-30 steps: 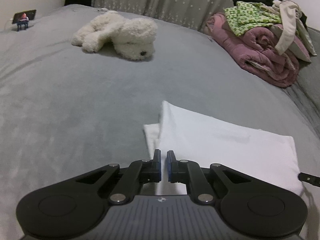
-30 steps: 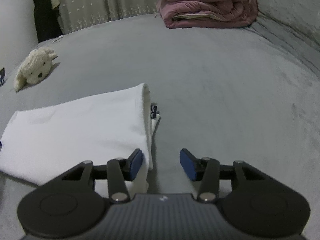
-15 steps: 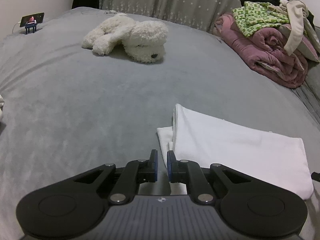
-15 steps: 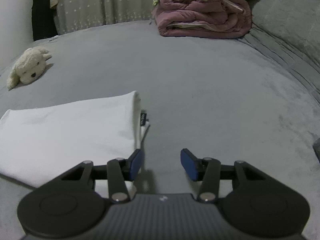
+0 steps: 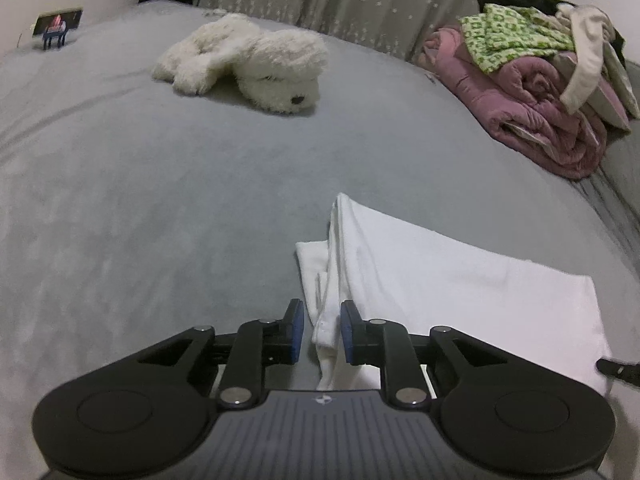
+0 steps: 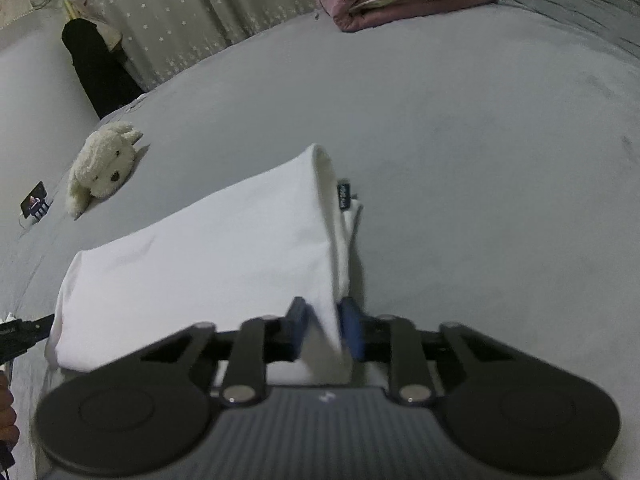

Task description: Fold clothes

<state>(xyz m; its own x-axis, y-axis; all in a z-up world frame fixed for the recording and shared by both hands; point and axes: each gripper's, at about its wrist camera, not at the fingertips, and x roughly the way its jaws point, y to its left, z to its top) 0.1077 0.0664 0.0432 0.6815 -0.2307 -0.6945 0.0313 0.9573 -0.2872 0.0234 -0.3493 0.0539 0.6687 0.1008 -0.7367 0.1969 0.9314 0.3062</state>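
Left tool (image 5: 322, 333): blue pads slightly apart, straddling white cloth edge, not clamped. Right tool (image 6: 325, 328): pads pinched on white fabric fold, lifted, tilted slightly.

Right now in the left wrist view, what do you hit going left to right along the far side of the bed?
Phone on a stand → white plush dog → pink blanket roll, with green patterned clothes piled on top.

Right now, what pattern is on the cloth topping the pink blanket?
Green and white print on the cloth, clearest in the left wrist view.
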